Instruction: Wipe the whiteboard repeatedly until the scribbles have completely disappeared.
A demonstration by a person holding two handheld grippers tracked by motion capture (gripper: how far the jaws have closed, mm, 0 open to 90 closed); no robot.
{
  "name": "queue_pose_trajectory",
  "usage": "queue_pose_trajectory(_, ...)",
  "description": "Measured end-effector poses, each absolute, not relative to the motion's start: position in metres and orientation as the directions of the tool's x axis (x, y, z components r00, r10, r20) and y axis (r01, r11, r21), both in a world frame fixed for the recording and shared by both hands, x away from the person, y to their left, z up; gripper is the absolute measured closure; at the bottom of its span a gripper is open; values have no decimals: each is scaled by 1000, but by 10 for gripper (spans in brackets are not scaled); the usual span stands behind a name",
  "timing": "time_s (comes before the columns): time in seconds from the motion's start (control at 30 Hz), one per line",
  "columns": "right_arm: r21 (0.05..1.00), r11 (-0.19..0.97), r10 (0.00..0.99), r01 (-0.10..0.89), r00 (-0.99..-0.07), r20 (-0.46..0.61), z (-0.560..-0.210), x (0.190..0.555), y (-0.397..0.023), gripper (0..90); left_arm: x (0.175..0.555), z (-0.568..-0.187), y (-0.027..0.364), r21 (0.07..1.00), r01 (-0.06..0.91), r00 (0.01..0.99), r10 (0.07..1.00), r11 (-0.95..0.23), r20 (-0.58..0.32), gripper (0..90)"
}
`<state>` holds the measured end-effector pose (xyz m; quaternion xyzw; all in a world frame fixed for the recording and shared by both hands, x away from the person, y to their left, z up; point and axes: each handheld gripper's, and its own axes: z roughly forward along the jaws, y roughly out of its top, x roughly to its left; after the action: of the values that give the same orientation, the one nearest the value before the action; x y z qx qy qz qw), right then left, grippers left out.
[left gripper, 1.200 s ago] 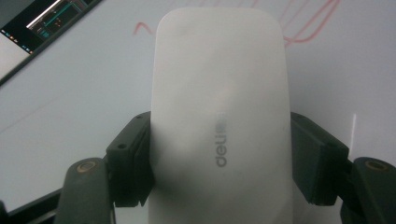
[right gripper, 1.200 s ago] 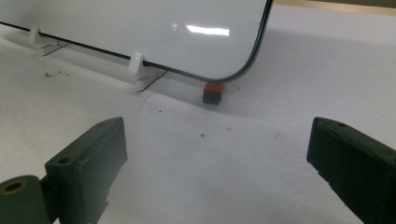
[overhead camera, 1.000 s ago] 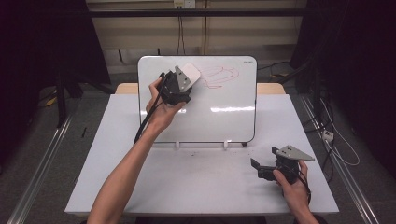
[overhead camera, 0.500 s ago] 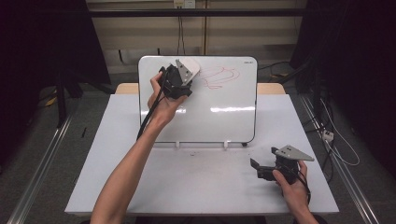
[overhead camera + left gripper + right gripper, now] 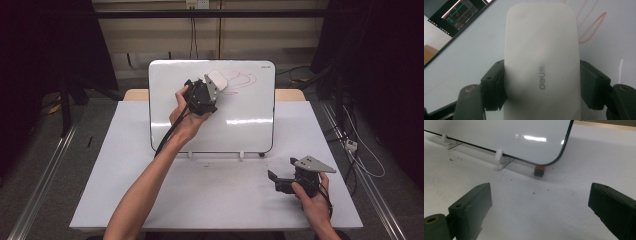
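**Eraser pressed to the board, red scribble beside it**

The left gripper (image 5: 214, 86) clamped the white eraser (image 5: 541, 62) against the whiteboard (image 5: 250, 135), just left of the red marks (image 5: 242, 80). The right gripper (image 5: 274, 181) rested wide open on the table (image 5: 125, 190). Pushing hard could probably tip the propped board backward.

Eraser (image 5: 541, 65) base — cut off below.

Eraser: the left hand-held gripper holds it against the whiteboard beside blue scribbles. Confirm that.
Not quite: the scribbles are red, not blue, as the high view shows. The left hand-held gripper does hold the eraser against the whiteboard.
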<state>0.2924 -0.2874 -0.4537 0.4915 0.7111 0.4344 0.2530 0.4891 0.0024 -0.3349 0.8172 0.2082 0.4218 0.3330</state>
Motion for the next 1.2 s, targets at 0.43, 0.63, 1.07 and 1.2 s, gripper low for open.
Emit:
queue_pose_trajectory(0.43, 868, 148, 916, 474, -396, 60, -453, 291, -286, 55, 463, -364, -18, 678, -6, 593, 543, -735, 594, 310)
queue_pose_trajectory(0.63, 867, 146, 915, 477, -398, 64, -453, 292, -286, 55, 464, -363, -15, 690, -8, 609, 544, -724, 578, 310)
queue_pose_trajectory(1.07, 868, 143, 916, 476, -395, 66, -453, 291, -288, 55, 476, -351, -7, 710, -23, 607, 555, -704, 569, 310)
queue_pose_trajectory(1.2, 866, 140, 917, 480, -392, 69, -454, 291, -288, 55, 482, -346, -4, 721, -5, 610, 569, -693, 551, 308)
